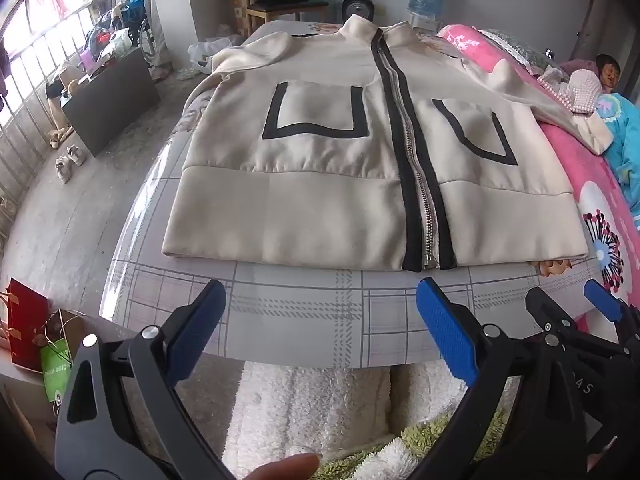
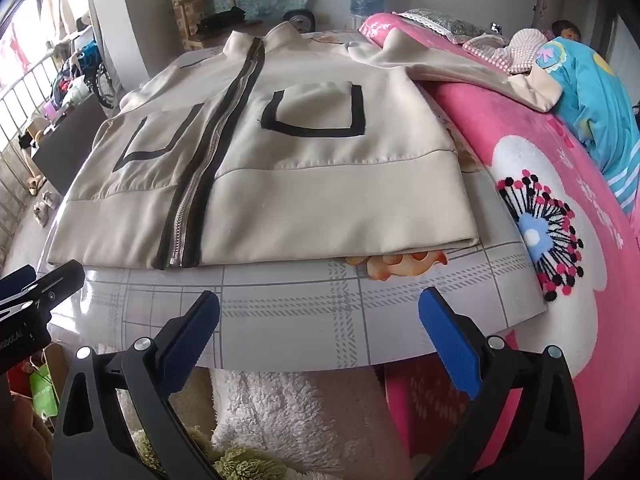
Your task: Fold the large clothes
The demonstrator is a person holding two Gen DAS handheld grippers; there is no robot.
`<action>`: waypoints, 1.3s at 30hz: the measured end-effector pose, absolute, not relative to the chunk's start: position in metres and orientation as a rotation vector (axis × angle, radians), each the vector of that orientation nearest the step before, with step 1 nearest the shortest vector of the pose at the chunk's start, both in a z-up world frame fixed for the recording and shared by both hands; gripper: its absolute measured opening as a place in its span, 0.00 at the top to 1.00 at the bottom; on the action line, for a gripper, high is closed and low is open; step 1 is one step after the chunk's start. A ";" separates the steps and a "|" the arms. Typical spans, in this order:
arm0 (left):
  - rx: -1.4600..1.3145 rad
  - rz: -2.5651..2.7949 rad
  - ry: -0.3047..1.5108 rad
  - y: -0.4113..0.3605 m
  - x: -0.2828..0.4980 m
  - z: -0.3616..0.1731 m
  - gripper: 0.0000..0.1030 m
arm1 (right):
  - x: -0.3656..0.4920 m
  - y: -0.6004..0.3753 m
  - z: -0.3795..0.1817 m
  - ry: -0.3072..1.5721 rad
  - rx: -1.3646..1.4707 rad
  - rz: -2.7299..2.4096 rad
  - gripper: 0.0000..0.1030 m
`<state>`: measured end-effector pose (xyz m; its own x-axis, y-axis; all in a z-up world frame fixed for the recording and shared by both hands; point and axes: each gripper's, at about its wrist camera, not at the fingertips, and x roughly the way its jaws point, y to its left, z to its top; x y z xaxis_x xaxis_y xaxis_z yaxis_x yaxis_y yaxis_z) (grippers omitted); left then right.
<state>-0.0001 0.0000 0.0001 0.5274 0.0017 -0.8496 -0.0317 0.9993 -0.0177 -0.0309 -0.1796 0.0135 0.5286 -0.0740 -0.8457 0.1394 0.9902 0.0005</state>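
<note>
Left wrist view: my left gripper [image 1: 320,332] hung over the near edge of the table [image 1: 304,320], jaws wide apart, nothing btwn the blue pads. The jacket [image 1: 320,168] lay flat, front up, zipped, straight ahead of the jaws and well clear of them, w/ a bare strip of checked tablecloth btwn pads and hem. Its long axis ran away from me: hem nearest, collar at the far end, zipper [image 1: 404,152] going up the middle, a bit right of my centre line. One sleeve was folded in near the far left shoulder; the other trailed off to the right onto the pink blanket [image 1: 592,184]. The right gripper [image 1: 568,312] showed at the frame's right edge, level w/ mine.

Right wrist view: right gripper [image 2: 320,336] also w/ jaws fully apart, empty, short of the hem. Here the jacket [image 2: 280,152] sat ahead and to the left, zipper [image 2: 208,152] left of centre; the hem's right corner and the trailing sleeve [image 2: 472,68] lay on this side.

Judgement: left hand is nearer the hem's left corner, right hand nearer the right corner and loose sleeve, so each prob. reaches fwd on its own side.
</note>
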 end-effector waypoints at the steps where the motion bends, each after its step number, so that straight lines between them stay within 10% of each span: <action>1: -0.033 0.018 1.017 0.000 0.000 0.000 0.10 | -0.031 -0.180 0.014 1.003 0.071 -0.128 0.06; 39: -0.044 0.018 1.017 0.003 -0.008 0.006 0.10 | -0.036 -0.174 0.022 0.988 0.050 -0.138 0.06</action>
<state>-0.0075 0.0034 0.0060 0.5255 -0.0056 -0.8508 -0.0352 0.9990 -0.0283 -0.0358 -0.1744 0.0217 0.5420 -0.0937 -0.8351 0.1394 0.9900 -0.0206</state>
